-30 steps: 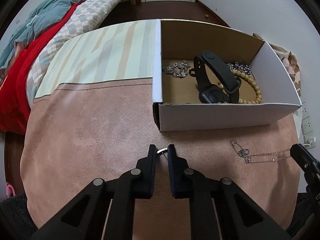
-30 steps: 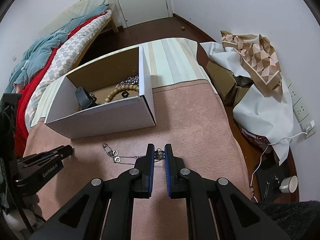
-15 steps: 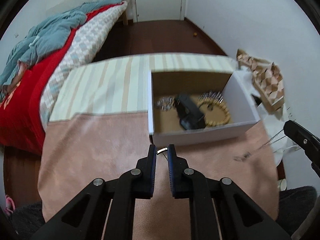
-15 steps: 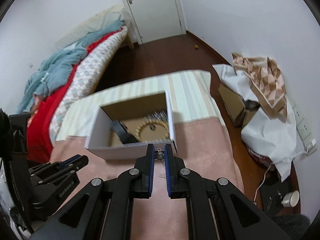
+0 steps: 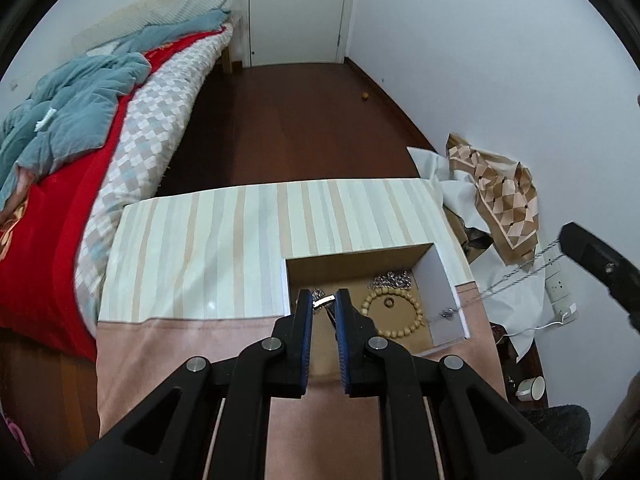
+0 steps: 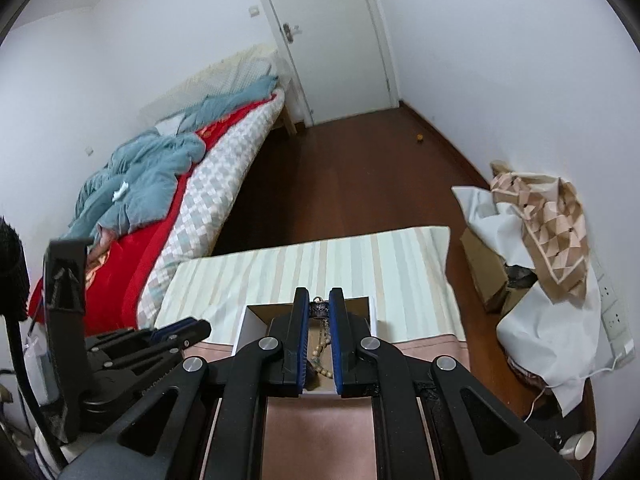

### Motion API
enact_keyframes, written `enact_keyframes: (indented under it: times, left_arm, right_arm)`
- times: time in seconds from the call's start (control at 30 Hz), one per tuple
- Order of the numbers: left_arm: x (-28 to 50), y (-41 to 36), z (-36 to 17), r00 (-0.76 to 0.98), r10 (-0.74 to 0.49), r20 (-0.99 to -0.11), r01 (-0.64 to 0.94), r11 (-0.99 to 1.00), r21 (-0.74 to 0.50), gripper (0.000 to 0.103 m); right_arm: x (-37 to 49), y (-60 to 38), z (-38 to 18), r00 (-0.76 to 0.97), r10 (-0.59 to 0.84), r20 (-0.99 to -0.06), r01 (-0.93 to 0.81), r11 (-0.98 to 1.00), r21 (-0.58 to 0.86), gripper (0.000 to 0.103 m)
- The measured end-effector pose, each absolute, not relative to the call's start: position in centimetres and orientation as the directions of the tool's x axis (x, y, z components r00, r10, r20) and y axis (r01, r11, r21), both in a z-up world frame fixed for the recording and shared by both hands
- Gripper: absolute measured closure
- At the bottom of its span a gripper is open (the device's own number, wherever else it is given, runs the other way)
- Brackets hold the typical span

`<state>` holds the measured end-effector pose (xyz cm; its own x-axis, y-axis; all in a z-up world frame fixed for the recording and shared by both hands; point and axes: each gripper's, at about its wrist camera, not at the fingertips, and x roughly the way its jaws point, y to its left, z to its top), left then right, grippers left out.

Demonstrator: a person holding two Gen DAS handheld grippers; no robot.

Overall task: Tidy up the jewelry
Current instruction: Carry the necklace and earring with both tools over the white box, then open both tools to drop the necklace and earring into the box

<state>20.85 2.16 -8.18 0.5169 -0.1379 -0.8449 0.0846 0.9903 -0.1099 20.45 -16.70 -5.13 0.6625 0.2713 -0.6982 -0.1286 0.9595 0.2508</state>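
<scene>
Two grippers: both are raised over the table, each pinching something small and metallic.
Left gripper (image 5: 324,303): its blue-padded fingers (image 5: 305,312) are pressed onto a short silver clasp-like piece (image 5: 323,301), which bridges the gap between the tips.
Right gripper (image 6: 319,309): its fingers pinch a small dark ring-topped pendant (image 6: 319,309), from which a fine silver chain necklace (image 5: 516,276) hangs.
Chain's run: in the left wrist view the necklace stretches taut, from the right gripper's tip at the frame edge down and leftward to a small knot of links (image 5: 447,313) at the near right corner of the box.
Box: the open white cardboard box with a brown inside (image 5: 440,272) sits on the striped part of the table, its near edge on the pink cloth (image 5: 192,344).
Already inside: a round tan wooden bead bracelet (image 5: 394,314), a heap of silver chain (image 5: 391,280) behind it, and more metal links half hidden by the left fingers.
Key relation: the box opening lies directly below and ahead of both pairs of fingers; the chain's long axis runs right-to-left toward it.
Nearer gripper: the left looks nearer to the box floor, though I cannot tell for sure.
Next move, as I judge it: lower and release over the opening, so the trailing chain does not catch the right wall.
</scene>
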Motion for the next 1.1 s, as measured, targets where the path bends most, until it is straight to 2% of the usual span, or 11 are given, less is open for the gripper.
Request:
enact_keyframes:
  times: [0.27, 0.53, 0.7, 0.73, 0.77, 0.8, 0.83, 0.87, 1.0, 1.07, 1.1]
  left_arm:
    - [24.7, 2.4, -12.8, 0.394, -0.146, -0.907, 0.082, 0.989, -0.124, 0.094]
    - [27.8, 1.1, -13.0, 0.34, -0.217, -0.915, 0.111, 0.975, -0.19, 0.092]
    - [28.8, 0.8, -12.9, 0.336, -0.194, -0.922, 0.093, 0.981, -0.172, 0.088]
    - [28.7, 0.9, -12.8, 0.343, -0.179, -0.922, 0.082, 0.984, -0.161, 0.079]
    - [28.8, 1.0, -12.7, 0.347, -0.177, -0.921, 0.081, 0.984, -0.158, 0.072]
    - [28.6, 1.3, -12.6, 0.357, -0.168, -0.919, 0.072, 0.986, -0.152, 0.057]
    - [28.3, 1.7, -12.4, 0.371, -0.148, -0.917, 0.053, 0.989, -0.138, 0.046]
    - [28.0, 2.1, -12.1, 0.387, -0.135, -0.912, 0.04, 0.991, -0.129, 0.045]
    - [26.5, 3.1, -11.7, 0.423, -0.063, -0.904, 0.005, 0.998, -0.067, 0.043]
    - [25.5, 3.6, -11.4, 0.44, -0.026, -0.898, -0.016, 0.999, -0.037, 0.035]
    - [24.8, 3.8, -11.2, 0.452, 0.001, -0.892, -0.028, 1.0, -0.014, 0.024]
  right_arm:
    - [26.0, -15.8, -12.0, 0.513, 0.287, -0.809, -0.128, 0.958, 0.258, 0.093]
    - [28.3, -16.3, -17.0, 0.396, 0.313, -0.863, -0.09, 0.949, 0.303, 0.092]
    - [28.3, -16.8, -17.9, 0.352, 0.311, -0.883, -0.058, 0.949, 0.311, 0.09]
    - [28.2, -16.8, -18.0, 0.349, 0.307, -0.885, -0.057, 0.95, 0.307, 0.084]
    - [28.2, -16.9, -17.9, 0.349, 0.307, -0.886, -0.056, 0.95, 0.307, 0.072]
    - [28.0, -17.0, -17.8, 0.351, 0.302, -0.886, -0.049, 0.951, 0.305, 0.065]
    - [27.9, -17.1, -17.6, 0.355, 0.294, -0.887, -0.048, 0.954, 0.297, 0.054]
    - [27.7, -17.1, -17.4, 0.36, 0.286, -0.888, -0.051, 0.956, 0.288, 0.047]
    - [26.8, -16.8, -16.3, 0.378, 0.214, -0.901, -0.066, 0.977, 0.204, 0.042]
    - [26.3, -16.6, -16.0, 0.382, 0.17, -0.908, -0.072, 0.985, 0.154, 0.018]
    - [26.0, -16.4, -15.8, 0.383, 0.136, -0.914, -0.075, 0.99, 0.115, 0.014]
